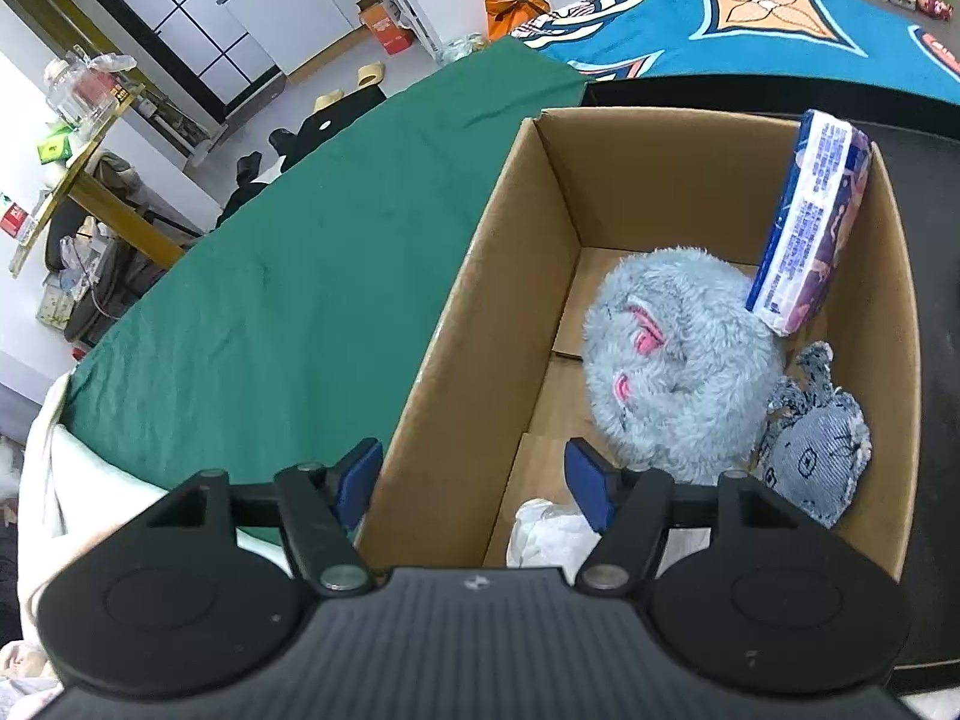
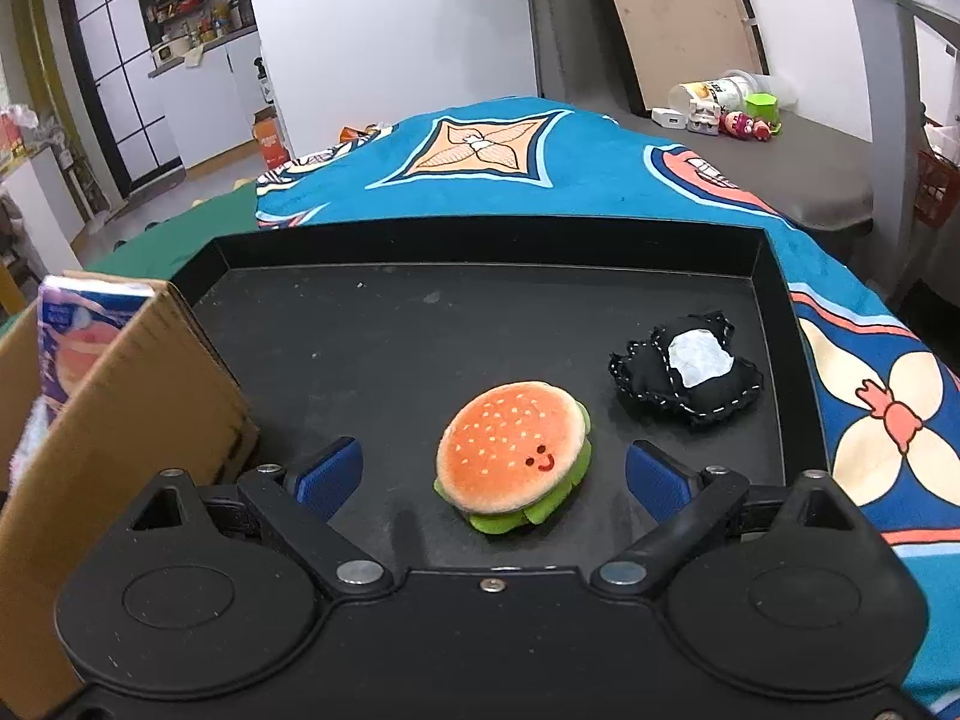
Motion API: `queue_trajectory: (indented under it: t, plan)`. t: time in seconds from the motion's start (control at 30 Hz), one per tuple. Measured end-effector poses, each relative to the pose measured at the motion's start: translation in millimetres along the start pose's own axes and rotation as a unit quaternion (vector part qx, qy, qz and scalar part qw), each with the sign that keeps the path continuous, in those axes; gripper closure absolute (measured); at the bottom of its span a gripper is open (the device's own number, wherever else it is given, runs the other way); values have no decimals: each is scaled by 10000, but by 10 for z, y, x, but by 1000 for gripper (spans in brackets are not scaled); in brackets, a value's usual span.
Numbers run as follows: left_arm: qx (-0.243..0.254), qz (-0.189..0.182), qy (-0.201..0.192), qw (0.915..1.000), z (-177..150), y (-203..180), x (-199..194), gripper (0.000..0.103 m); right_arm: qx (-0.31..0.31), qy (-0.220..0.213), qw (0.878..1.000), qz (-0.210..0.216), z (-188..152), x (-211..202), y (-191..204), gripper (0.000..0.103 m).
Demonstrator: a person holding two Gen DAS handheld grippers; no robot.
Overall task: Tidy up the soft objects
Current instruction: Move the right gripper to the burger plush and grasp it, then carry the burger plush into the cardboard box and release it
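Left gripper (image 1: 474,483) hangs over the brown cardboard box (image 1: 456,324), jaws apart and empty, above a fluffy grey plush (image 1: 678,360), a small denim toy (image 1: 816,450) and a tissue pack (image 1: 810,222). Right gripper (image 2: 492,477), jaws spread wide, frames the orange burger plush (image 2: 513,453) lying on the black tray (image 2: 390,324), with a black stitched pouch (image 2: 687,369) nearby.

The left wrist camera is peering steeply down, close in, into a cardboard box (image 1: 690,192). The right wrist camera is looking down over a black tray (image 2: 480,324). Both are catching the box, its tissue pack (image 1: 810,222) and the blue blanket (image 2: 600,174).
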State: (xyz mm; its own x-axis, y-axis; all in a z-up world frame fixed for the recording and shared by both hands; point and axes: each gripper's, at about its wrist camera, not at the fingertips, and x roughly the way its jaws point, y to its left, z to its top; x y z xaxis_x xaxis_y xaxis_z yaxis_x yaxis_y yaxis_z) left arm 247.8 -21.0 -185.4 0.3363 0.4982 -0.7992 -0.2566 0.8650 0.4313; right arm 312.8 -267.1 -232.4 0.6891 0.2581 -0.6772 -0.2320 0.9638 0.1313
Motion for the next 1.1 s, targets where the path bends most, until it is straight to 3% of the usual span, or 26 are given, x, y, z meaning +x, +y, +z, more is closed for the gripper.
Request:
queue_trajectory:
  t: [0.13, 0.33, 0.4, 0.43, 0.73, 1.1]
  plan:
    - [45, 63, 38, 10000, 21, -34, 15, 35, 65, 28, 10000, 2, -8, 75, -33, 10]
    - [77, 26, 7, 10000, 11, -41, -20, 34, 15, 40, 10000, -90, -56, 132, 16, 25]
    - [60, -9, -10, 10000, 5, -32, -30, 34, -211, -25, 9997, -157, -90, 128, 73, 54]
    - [54, -36, -27, 10000, -1, -21, -39, 34, -308, -56, 9993, -214, -95, 126, 95, 57]
    - [-315, -385, -171, 9986, -62, 255, -110, 34, -191, 93, 9997, -111, -84, -85, 117, 59]
    - [-653, -781, -268, 9944, -105, 463, -104, 34, -522, 35, 9986, -83, 25, -451, 383, 59]
